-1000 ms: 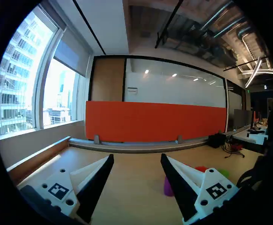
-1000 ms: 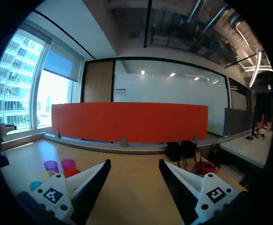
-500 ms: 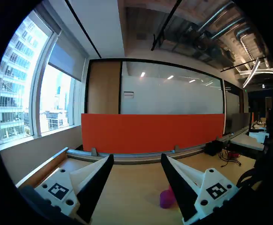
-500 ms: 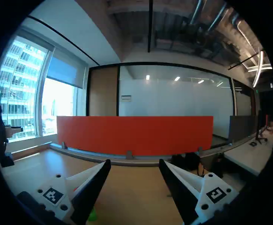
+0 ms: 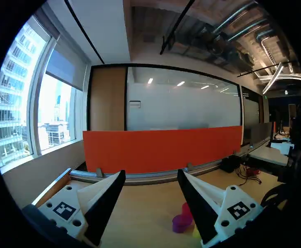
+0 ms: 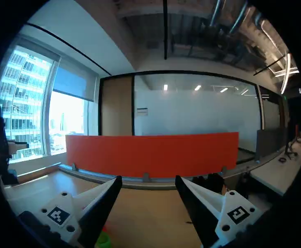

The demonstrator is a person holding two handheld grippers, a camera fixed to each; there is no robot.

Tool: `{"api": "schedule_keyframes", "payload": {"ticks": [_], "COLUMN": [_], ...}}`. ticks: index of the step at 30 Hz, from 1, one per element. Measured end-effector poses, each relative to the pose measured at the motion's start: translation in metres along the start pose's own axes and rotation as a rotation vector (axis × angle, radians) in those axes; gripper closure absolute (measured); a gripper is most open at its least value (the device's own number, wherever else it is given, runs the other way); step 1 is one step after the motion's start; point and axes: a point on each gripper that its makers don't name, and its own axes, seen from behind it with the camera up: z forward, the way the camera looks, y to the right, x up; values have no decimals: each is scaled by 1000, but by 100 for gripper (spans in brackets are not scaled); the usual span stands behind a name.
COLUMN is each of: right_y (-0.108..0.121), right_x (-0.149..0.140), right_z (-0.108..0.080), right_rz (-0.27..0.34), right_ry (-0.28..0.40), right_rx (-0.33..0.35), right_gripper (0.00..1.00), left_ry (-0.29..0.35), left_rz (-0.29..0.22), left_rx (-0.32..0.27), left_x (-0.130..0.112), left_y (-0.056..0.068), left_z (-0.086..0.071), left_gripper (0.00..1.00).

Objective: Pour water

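Note:
In the left gripper view my left gripper (image 5: 150, 182) stands open above a wooden desk (image 5: 150, 211), nothing between its fingers. Low beside its right finger sit a purple cup (image 5: 180, 223) and a pink cup (image 5: 187, 208), with a yellow-green cup (image 5: 196, 233) partly hidden behind the finger. In the right gripper view my right gripper (image 6: 148, 188) is open and empty too. A green cup (image 6: 103, 239) and a bit of a red cup (image 6: 105, 227) peek out at the bottom by its left finger. The other gripper (image 6: 3, 151) shows at the far left edge.
An orange divider panel (image 5: 163, 149) runs along the back of the desk, with a metal rail (image 5: 150, 175) at its foot. Tall windows (image 5: 14, 107) line the left side. Black boxes and cables (image 5: 237, 165) lie at the right, near a neighbouring white desk (image 6: 274, 173).
Both grippers have tilted upward and risen, so the cups have slid down toward the bottom of each view. Both stay open.

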Motion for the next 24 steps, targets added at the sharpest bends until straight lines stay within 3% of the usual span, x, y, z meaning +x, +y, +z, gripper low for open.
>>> {"api": "schedule_keyframes", "payload": {"ticks": [14, 24], "right_y": [-31, -54], "right_x": [0, 12], "right_z": [0, -4], "right_rz": [9, -31], "right_ry": [-24, -12], "right_rx": [197, 311], "right_gripper": [0, 1], "left_ry": [-35, -22], "left_rz": [23, 16], "left_rx": [-149, -303], "left_x": [-14, -11], "left_y": [29, 62], "left_z": [0, -4], "left_gripper": [7, 8]}}
